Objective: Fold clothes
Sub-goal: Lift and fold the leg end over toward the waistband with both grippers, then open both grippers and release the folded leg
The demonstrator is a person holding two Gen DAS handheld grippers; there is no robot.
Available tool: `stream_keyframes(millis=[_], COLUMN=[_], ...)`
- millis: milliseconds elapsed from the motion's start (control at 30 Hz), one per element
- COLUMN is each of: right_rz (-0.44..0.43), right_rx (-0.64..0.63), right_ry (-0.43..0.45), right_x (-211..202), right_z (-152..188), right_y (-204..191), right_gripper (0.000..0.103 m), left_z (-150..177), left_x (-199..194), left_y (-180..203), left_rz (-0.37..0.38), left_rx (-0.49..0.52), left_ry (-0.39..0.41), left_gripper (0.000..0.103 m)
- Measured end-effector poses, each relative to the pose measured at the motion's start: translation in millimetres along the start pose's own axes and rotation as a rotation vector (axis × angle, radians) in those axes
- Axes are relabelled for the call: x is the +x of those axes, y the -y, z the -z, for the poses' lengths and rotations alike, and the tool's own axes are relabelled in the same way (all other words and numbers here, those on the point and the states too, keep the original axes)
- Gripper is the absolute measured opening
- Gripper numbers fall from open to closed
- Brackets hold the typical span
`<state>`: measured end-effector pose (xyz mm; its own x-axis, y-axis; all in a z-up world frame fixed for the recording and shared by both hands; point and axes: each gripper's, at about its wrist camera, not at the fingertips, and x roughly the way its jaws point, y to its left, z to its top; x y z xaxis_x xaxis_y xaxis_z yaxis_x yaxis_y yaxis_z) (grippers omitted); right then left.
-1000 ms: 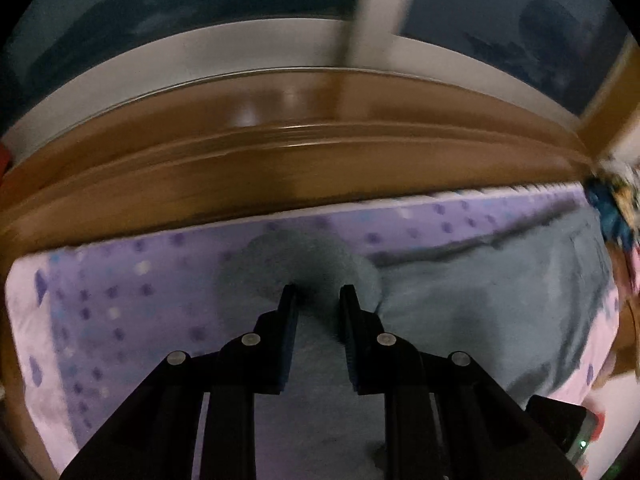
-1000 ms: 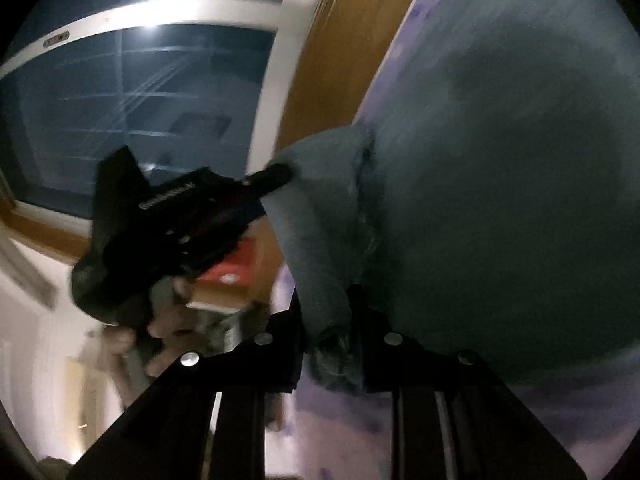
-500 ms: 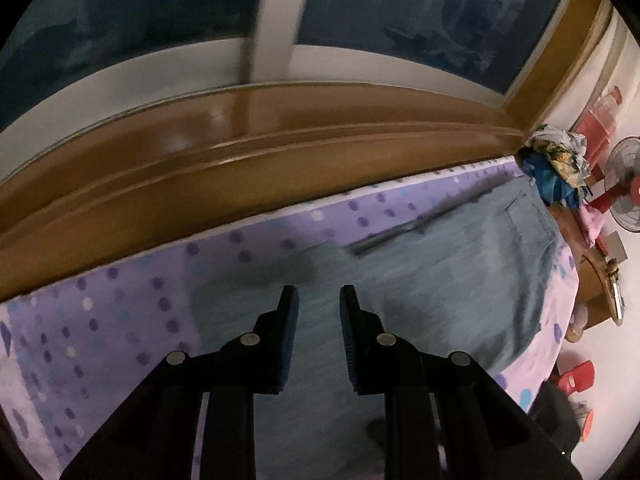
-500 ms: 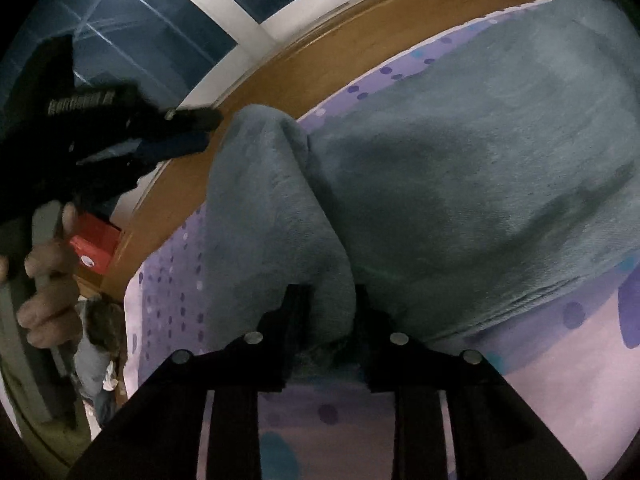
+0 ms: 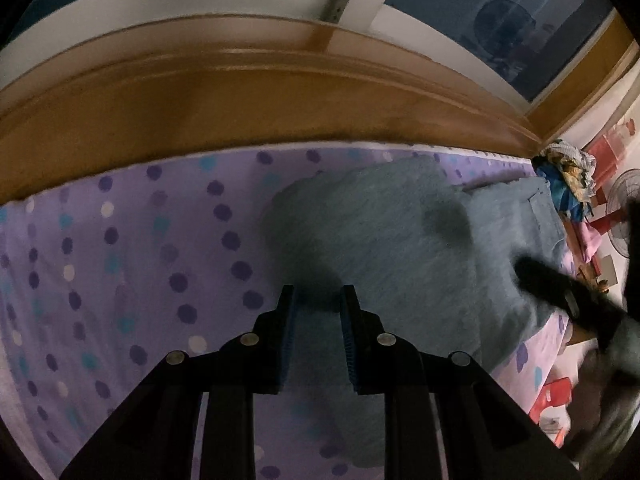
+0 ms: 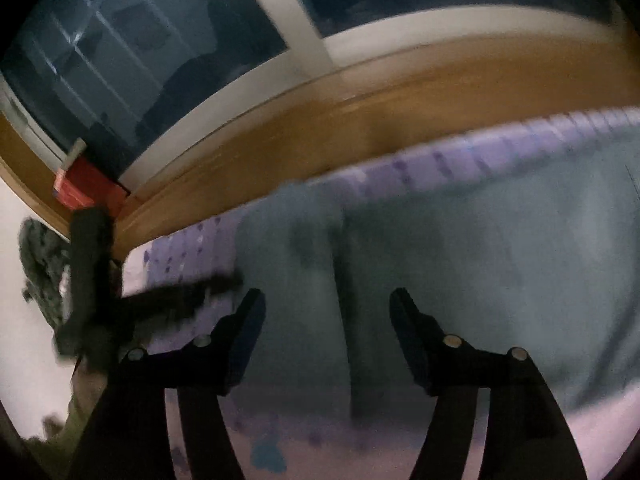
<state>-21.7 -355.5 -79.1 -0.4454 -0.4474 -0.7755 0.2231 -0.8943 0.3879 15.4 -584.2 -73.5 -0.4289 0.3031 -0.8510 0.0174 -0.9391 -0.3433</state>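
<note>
Grey-blue fleecy garment (image 5: 400, 248) lay folded over on the purple dotted bedsheet (image 5: 120, 248), near its wooden-headboard edge, both the left gripper (image 5: 316, 300) and the right gripper (image 6: 326, 300) with jaws spread and empty, so a fresh edge needed gripping.

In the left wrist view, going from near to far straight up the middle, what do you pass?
Left gripper → grey-blue fleece garment → purple dotted bedsheet → wooden ledge → white window frame → dark window glass.

My matt black plastic left tongs (image 5: 316, 300) are hanging over the fuzzy, fleecy blue-grey garment (image 5: 400, 248); it's lying on a smooth dotted lilac cotton bedsheet (image 5: 120, 260), and the glossy varnished wooden ledge (image 5: 280, 112) is catching the light.
</note>
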Motion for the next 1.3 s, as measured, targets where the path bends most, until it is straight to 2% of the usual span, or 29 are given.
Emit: stream_keyframes(millis=[133,167,200,267,300,433,467,533,567,600,733,767,833,967,1033,1133,1233,1267,1300], right_rz=[0.057,0.012,-0.033,-0.123,-0.196,-0.231,-0.210,-0.228,-0.236,-0.202,-0.035,-0.024,0.002,0.105,0.173,0.284,0.356,0.387,0.410], right_rx=[-0.133,-0.124,-0.115,-0.096,-0.068,0.095,0.119,0.178,0.208,0.209,0.086,0.060,0.004,-0.060,-0.110,-0.138,-0.152,-0.174,-0.202], right_ry=[-0.060,-0.068,-0.077,-0.094,-0.079,-0.088,-0.096,-0.093,-0.091,-0.089,0.087,0.105,0.107,0.029,0.081,0.070,0.085,0.098,0.115], right_x=[59.2,65.2,71.3,83.1,80.3,89.7,93.7,90.5,88.8,82.4,18.5,10.6,1.2,25.5,30.9,27.1,9.2,4.7,0.3], right_z=[-33.7,-34.7,-35.6,-37.5,-36.7,-28.2,-24.7,-19.4,-16.7,-16.2,6.1,14.7,40.8,86.2,106.0,108.1,116.2,121.1,126.5], right_y=[-20.7,-20.5,-20.3,-19.8,-15.6,29.1,37.4,46.1,50.4,47.7,18.4,11.6,-7.7,-21.1,-25.8,-41.7,-53.4,-61.9,-73.2], right_gripper=[0.064,0.051,0.031,0.027,0.027,0.027,0.033,0.035,0.040,0.043,0.043,0.043,0.043,0.043,0.041,0.043,0.044,0.047,0.057], left_z=[5.8,6.8,7.4,8.4,8.5,5.0,3.5,0.0,-2.1,-4.6,-12.5,-14.3,-15.6,-14.3,-14.1,-15.9,-17.7,-18.4,-19.4], left_x=[1.4,1.2,0.7,-0.7,-1.1,-0.1,0.9,2.0,2.2,2.5,7.2,11.4,20.2,28.8,27.4,19.5,11.7,9.7,8.3], left_y=[-4.9,-4.9,-4.7,-4.0,-3.6,-0.8,1.1,4.5,6.2,7.9,8.8,8.5,8.7,9.8,8.7,0.2,-8.3,-12.6,-18.4], left_rz=[0.009,0.004,-0.001,-0.009,-0.007,0.028,0.028,0.018,0.013,0.009,0.004,0.006,0.006,0.012,0.022,0.048,0.074,0.081,0.084], left_rx=[-0.015,-0.011,-0.007,0.005,0.008,0.016,0.023,0.043,0.055,0.068,0.101,0.107,0.121,0.167,0.187,0.190,0.193,0.190,0.184], left_ry=[-0.012,-0.011,-0.010,-0.004,-0.001,-0.004,-0.006,-0.008,-0.007,-0.004,-0.007,-0.016,-0.034,-0.047,-0.049,-0.051,-0.052,-0.052,-0.050], left_gripper=[0.021,0.021,0.021,0.021,0.021,0.022,0.022,0.022,0.022,0.022,0.022,0.022,0.022,0.026,0.026,0.026,0.026,0.027,0.028])
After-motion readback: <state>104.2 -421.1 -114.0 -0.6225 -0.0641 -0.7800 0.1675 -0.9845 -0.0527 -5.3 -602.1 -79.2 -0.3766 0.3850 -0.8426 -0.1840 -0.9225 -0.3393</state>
